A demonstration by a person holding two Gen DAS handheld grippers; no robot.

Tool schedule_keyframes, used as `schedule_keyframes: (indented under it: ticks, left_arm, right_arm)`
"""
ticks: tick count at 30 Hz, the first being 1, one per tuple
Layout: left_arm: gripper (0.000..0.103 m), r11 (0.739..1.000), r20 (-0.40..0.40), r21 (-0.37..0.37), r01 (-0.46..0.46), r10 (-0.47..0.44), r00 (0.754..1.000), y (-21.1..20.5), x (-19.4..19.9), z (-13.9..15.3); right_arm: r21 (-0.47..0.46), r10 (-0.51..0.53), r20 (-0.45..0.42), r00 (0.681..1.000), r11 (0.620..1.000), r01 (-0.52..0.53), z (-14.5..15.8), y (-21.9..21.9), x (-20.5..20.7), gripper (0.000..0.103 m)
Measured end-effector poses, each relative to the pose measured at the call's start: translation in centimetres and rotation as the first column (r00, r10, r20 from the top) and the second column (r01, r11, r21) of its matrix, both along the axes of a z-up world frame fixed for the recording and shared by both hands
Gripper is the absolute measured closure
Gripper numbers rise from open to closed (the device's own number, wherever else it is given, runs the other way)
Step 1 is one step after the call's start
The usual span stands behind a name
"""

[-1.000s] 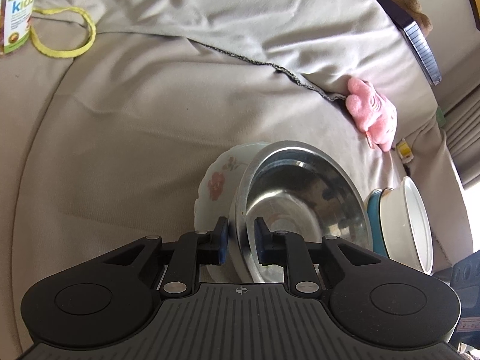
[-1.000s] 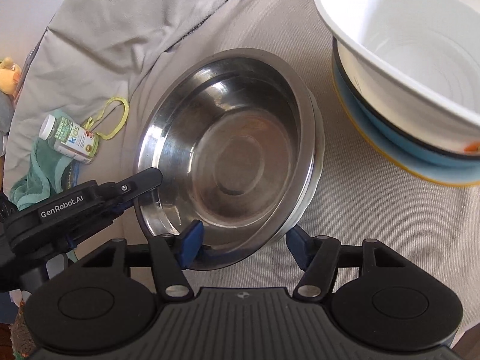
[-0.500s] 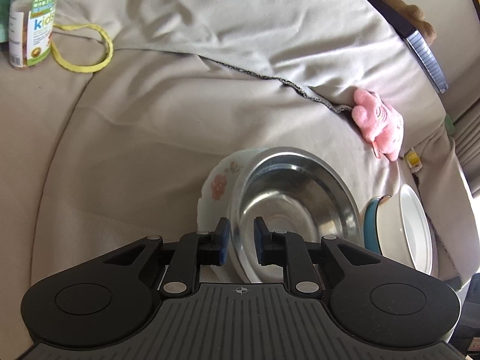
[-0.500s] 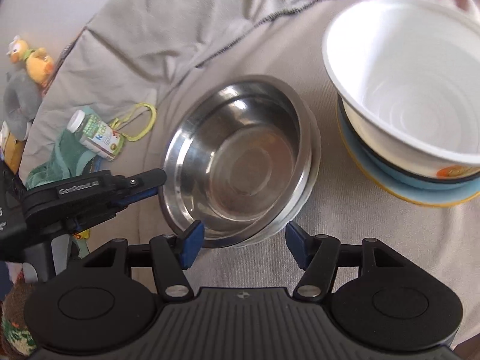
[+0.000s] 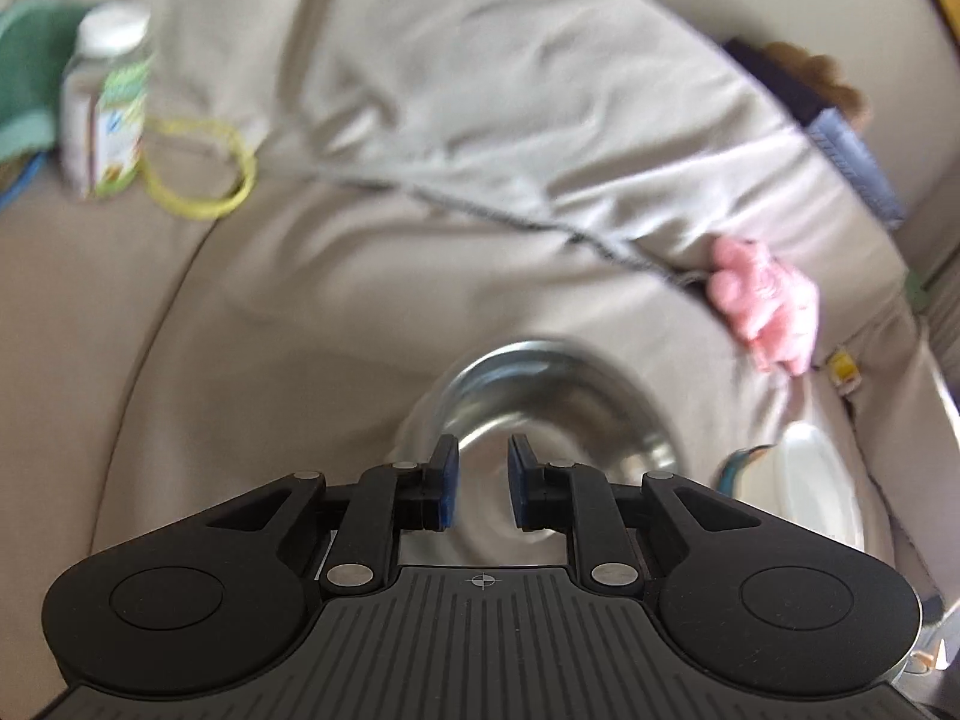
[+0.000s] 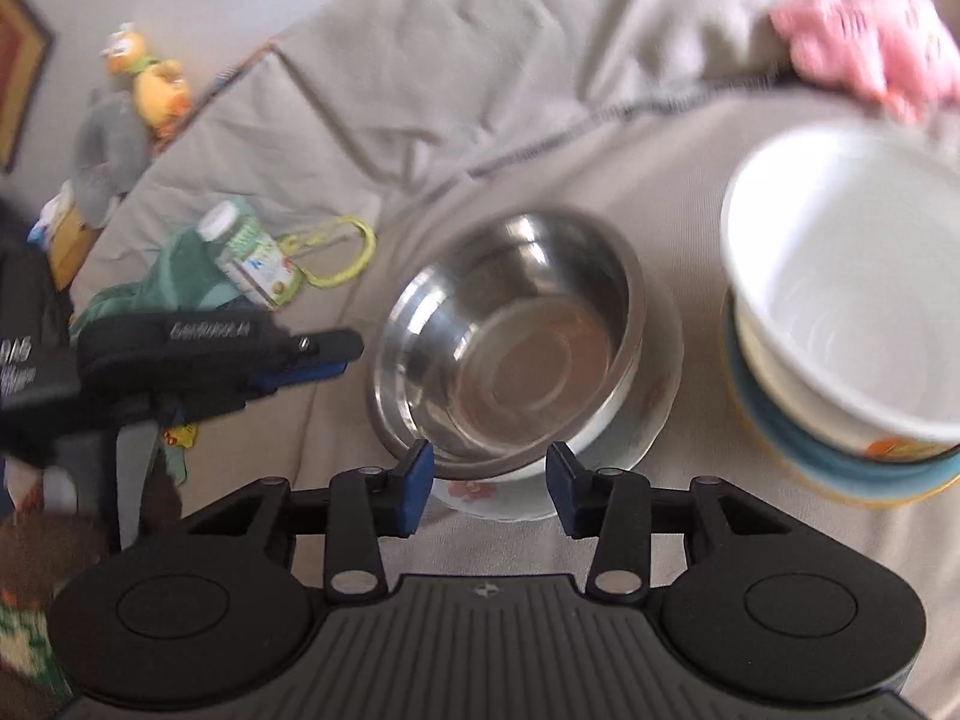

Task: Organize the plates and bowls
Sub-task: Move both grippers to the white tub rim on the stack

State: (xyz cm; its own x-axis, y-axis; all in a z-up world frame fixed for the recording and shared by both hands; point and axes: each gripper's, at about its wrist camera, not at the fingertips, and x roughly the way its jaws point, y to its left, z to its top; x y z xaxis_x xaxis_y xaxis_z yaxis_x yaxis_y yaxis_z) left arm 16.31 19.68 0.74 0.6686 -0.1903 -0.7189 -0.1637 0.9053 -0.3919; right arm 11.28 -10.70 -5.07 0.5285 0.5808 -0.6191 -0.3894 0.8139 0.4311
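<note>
Just beyond the left gripper point(image 5: 483, 489) fingertips, a steel bowl point(image 6: 510, 336) is seen nested in a floral plate point(image 6: 498, 495) on the beige cover point(image 5: 360, 330). Left fingers are parted by a narrow gap with nothing held between them; contact with the rim cannot be confirmed through the blur. Right gripper point(image 6: 489, 489) fingers are spread wide and empty, the bowl's near rim lying just ahead of and between them. To the right of the right fingers, a white bowl point(image 6: 852, 276) is stacked on a blue dish point(image 6: 780, 432), apart from the steel bowl. Stacking of this pair appears done. Judged next: one gripper to be closed on a rim so the stacks can be merged or neatened; slipping on thin steel is a risk.
</note>
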Motion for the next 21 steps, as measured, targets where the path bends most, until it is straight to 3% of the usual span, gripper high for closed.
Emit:
schedule_keyframes:
  ticks: [3, 6, 9, 11, 15, 18, 21]
  left_arm:
    - [0.084, 0.99, 0.044, -0.001, 0.14, -0.14, 0.989, -3.2, 1.6, 2.4]
    - [0.083, 0.941, 0.066, 0.034, 0.337, -0.339, 0.939, -8.3, 3.9, 4.0]
    - [0.083, 0.894, 0.055, 0.078, 0.441, -0.445, 0.894, -12.9, 5.7, 4.4]
    - [0.081, 0.887, 0.031, 0.117, 0.446, -0.453, 0.891, -15.1, 6.5, 4.0]
    - [0.08, 0.899, 0.0, 0.149, 0.411, -0.416, 0.909, -17.0, 6.2, 2.4]
    - [0.08, 0.911, -0.008, 0.133, 0.389, -0.392, 0.92, -17.3, 5.6, 1.5]
    - [0.08, 0.921, -0.01, 0.128, 0.369, -0.371, 0.929, -17.6, 5.5, 1.3]
  right_arm:
    - [-0.021, 0.004, 0.133, 0.991, 1.0, -0.001, 2.5, -2.6, -2.1, 0.057]
    - [-0.011, -0.088, 0.227, 0.97, 0.996, 0.093, 4.5, -6.9, -3.0, 0.037]
    - [-0.013, -0.236, 0.277, 0.931, 0.968, 0.249, 4.9, -11.6, -2.9, 0.028]
    - [-0.041, -0.314, 0.238, 0.919, 0.942, 0.333, 4.4, -14.3, -1.7, 0.028]
    - [-0.022, -0.374, 0.127, 0.919, 0.925, 0.379, 2.8, -17.9, 0.7, 0.028]
    - [-0.012, -0.377, 0.095, 0.921, 0.925, 0.38, 1.6, -18.4, 3.1, 0.028]
    - [-0.062, -0.378, 0.078, 0.923, 0.922, 0.383, -0.1, -17.4, 5.5, 0.028]
